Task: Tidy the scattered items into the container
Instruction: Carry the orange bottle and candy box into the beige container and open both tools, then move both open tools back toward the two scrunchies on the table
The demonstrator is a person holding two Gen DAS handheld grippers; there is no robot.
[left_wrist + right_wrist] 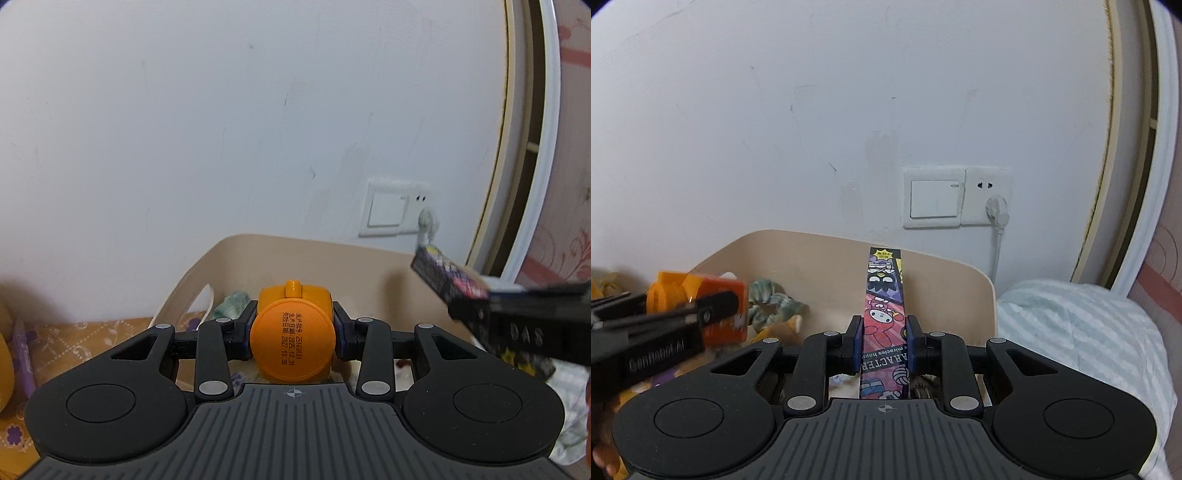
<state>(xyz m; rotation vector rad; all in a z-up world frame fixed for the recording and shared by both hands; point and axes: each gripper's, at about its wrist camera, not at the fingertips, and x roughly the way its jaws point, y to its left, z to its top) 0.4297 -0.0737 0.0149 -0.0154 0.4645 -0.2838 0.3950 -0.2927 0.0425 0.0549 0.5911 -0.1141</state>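
Left wrist view: left tool [292, 328] pinches the bottle [292, 332], right tool [884, 343] pinches the box [884, 321], both over the bin [975, 295]. Crowded, so they might collide.

Orange bottle [291, 334] and slim cartoon-printed box [884, 325] hover above the beige container [827, 258]

Orange bottle [292, 334] base: "2025.10.31", "2027.10.30". Cartoon box [884, 325]: "miracles happ". Left tongs [713, 310]: "GenRobot.AI".

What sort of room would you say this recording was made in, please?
Probably a bedroom: a striped pillow lies beside the beige container, a floral patterned bedspread covers the surface, and a wall switch and socket sit low behind.
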